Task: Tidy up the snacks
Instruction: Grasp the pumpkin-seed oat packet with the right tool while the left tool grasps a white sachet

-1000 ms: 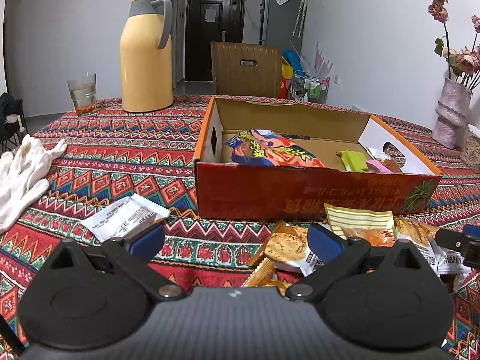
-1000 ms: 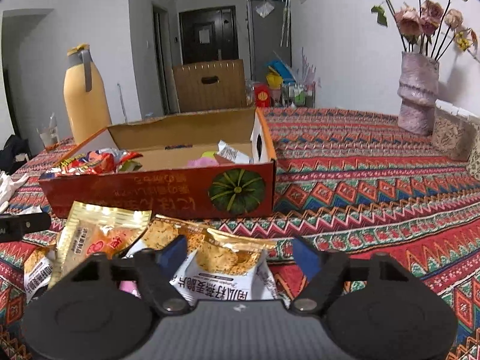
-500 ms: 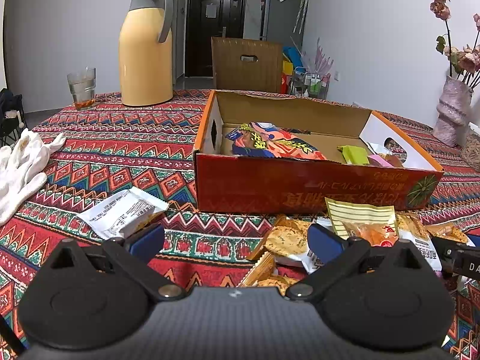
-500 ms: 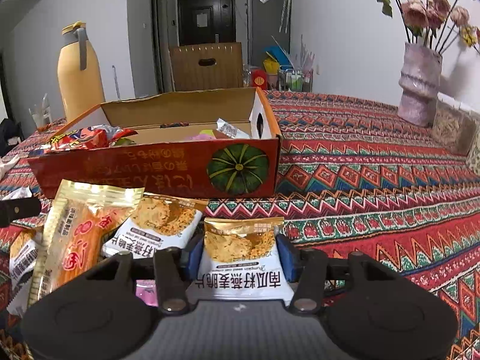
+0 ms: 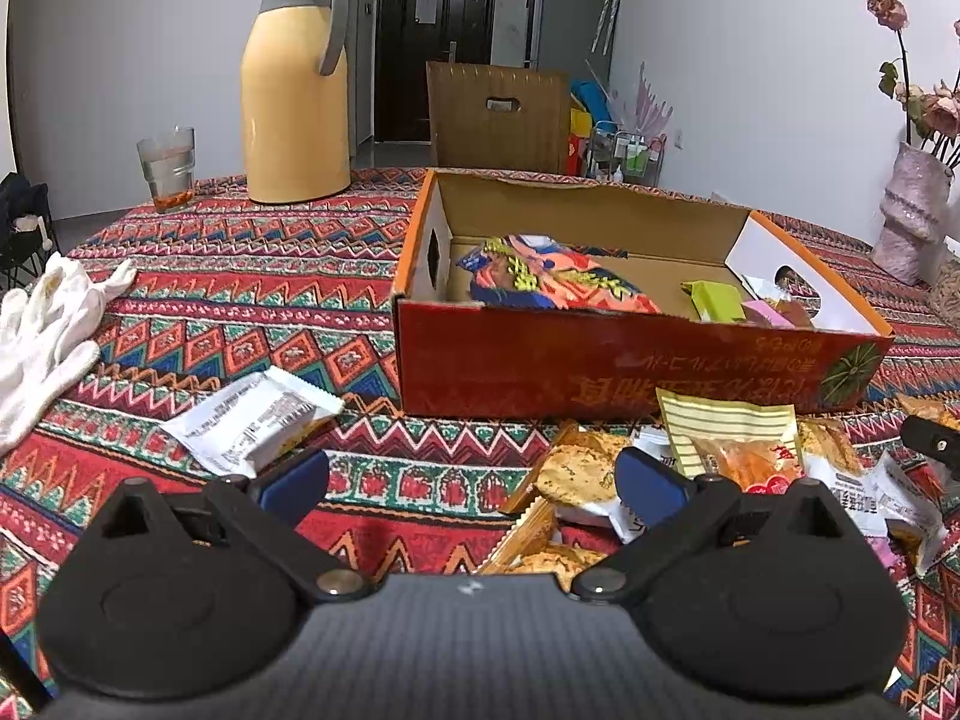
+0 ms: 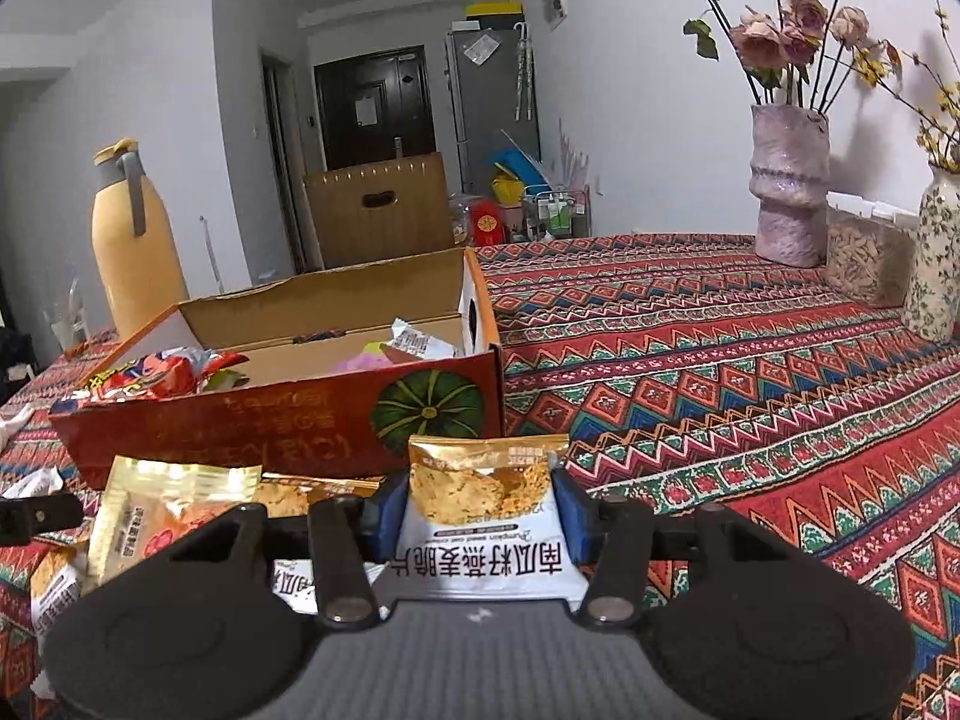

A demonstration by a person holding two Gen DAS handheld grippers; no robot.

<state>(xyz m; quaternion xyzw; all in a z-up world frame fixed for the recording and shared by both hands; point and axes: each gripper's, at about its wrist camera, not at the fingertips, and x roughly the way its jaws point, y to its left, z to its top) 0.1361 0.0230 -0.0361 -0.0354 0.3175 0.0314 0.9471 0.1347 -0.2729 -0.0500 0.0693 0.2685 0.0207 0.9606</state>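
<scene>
Gripping a gold-and-white snack packet (image 6: 483,516), the right gripper (image 6: 480,519) should lift clear of the orange cardboard box (image 6: 288,426) wall; the left gripper (image 5: 471,480) hangs wide, empty.

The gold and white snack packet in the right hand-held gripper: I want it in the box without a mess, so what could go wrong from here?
1. The right hand-held gripper pinches the snack packet only at its sides; the soft pouch may slip or crush.
2. The red box has a tall front wall, which the packet could catch on if carried low.
3. The left hand-held gripper hangs open by the snack pile and could bump it.
</scene>
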